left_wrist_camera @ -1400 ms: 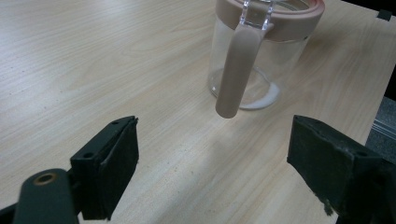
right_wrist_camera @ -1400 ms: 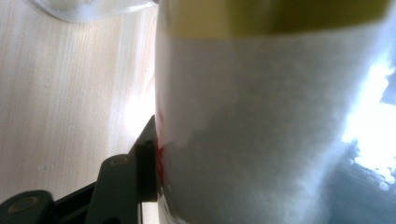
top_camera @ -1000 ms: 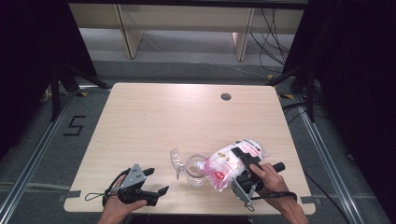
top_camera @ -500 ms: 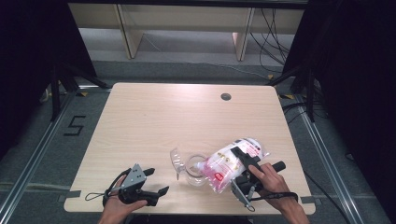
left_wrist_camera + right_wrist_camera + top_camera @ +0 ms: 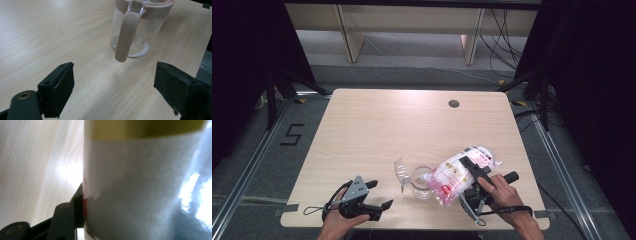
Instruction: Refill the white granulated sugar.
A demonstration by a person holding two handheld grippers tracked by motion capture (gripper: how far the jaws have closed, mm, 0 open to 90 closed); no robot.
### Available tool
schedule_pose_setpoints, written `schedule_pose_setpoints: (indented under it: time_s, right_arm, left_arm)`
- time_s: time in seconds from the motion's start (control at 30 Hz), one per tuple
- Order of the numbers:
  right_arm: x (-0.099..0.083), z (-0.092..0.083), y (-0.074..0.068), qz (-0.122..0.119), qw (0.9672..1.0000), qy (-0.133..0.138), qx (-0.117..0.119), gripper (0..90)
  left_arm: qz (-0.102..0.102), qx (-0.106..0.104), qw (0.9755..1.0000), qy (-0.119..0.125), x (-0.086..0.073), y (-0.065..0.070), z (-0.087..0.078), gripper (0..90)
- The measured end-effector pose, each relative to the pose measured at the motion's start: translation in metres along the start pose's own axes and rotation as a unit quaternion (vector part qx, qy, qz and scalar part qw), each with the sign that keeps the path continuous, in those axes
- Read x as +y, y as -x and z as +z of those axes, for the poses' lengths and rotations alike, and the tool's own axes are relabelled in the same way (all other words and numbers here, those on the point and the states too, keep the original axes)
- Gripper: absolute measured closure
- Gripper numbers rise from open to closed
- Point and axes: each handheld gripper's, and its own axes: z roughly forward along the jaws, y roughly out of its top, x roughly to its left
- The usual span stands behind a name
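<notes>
— Where did we have the bag (image 5: 459,172)?

— Our right gripper (image 5: 472,177) was clamped across it, near the front right of the table (image 5: 377,125). The bag, clear plastic packed with white grains and printed in pink and red, lay tilted, its low end at the mouth of the glass jar (image 5: 421,182). In the right gripper view the bag (image 5: 150,182) pressed right up against the one black jaw that we could see.

— And the jar?

— It stood upright just left of the bag, with its clear lid (image 5: 402,172) swung open on the far side from the bag. In the left gripper view we saw the jar (image 5: 136,32) ahead of us, with a pink rim, a pink tab hanging down its side and a little white at the bottom.

— What about our left gripper (image 5: 379,195)?

— It rested near the front edge, well apart from the jar, its jaws spread wide with nothing but bare wood between them.
</notes>
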Motion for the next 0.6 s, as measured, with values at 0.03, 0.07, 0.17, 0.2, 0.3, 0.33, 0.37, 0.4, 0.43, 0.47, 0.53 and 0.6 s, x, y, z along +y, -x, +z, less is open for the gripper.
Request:
schedule_pose_setpoints:
  time_s: [0.03, 0.07, 0.17, 0.2, 0.3, 0.33, 0.37, 0.4, 0.43, 0.47, 0.53, 0.6]
  right_arm:
    - [-0.0001, 0.0001, 0.0, -0.001, 1.0, 0.0, 0.0, 47.8]
    - [0.0, 0.0001, 0.0001, -0.002, 1.0, 0.0, 0.0, 47.8]
    - [0.0, -0.0001, 0.0006, -0.005, 1.0, -0.001, 0.0, 47.9]
    - [0.0, 0.0, 0.0006, -0.005, 1.0, -0.001, 0.0, 47.9]
    - [0.0001, -0.0002, 0.0008, -0.009, 1.0, -0.003, -0.001, 48.0]
    - [0.0002, -0.0004, 0.0011, -0.011, 0.9999, -0.003, -0.001, 48.0]
    - [0.0002, -0.0007, 0.0016, -0.014, 0.9999, -0.004, -0.001, 48.0]
    - [0.0003, -0.0008, 0.0019, -0.015, 0.9999, -0.006, -0.002, 48.1]
    - [0.0, -0.0006, 0.0003, -0.006, 1.0, -0.007, 0.001, 48.1]
    - [0.0, -0.0008, 0.0005, -0.007, 0.9999, -0.007, 0.0, 48.1]
    - [0.0001, -0.0011, 0.0009, -0.011, 0.9999, -0.01, 0.001, 48.1]
    - [0.0004, -0.0015, 0.0015, -0.015, 0.9998, -0.012, 0.001, 48.2]
  left_arm:
    - [0.001, 0.003, 1.0, -0.005, -0.0001, -0.0005, -0.0005, 16.1]
    - [0.0, 0.002, 1.0, -0.004, -0.0002, -0.0004, -0.0004, 16.0]
    - [0.0, 0.002, 1.0, -0.004, -0.0002, -0.0005, -0.0005, 16.1]
    - [0.0, 0.002, 1.0, -0.004, -0.0002, -0.0006, -0.0004, 16.1]
    - [0.004, 0.002, 1.0, -0.008, -0.0001, -0.0011, -0.0011, 16.0]
    - [0.004, 0.002, 1.0, -0.007, -0.0001, -0.0011, -0.001, 16.0]
    - [0.001, 0.003, 1.0, -0.007, -0.0001, -0.0006, -0.001, 16.1]
    - [0.001, 0.002, 1.0, -0.007, -0.0002, -0.0006, -0.0008, 16.0]
    - [0.002, 0.002, 1.0, -0.008, -0.0002, -0.0006, -0.0009, 16.0]
    - [0.004, 0.004, 0.9999, -0.01, -0.0001, -0.001, -0.0012, 16.0]
    - [0.002, 0.003, 1.0, -0.008, -0.0002, -0.0007, -0.001, 16.1]
    - [-0.002, 0.0, 1.0, -0.004, -0.0004, -0.0003, -0.0002, 16.0]
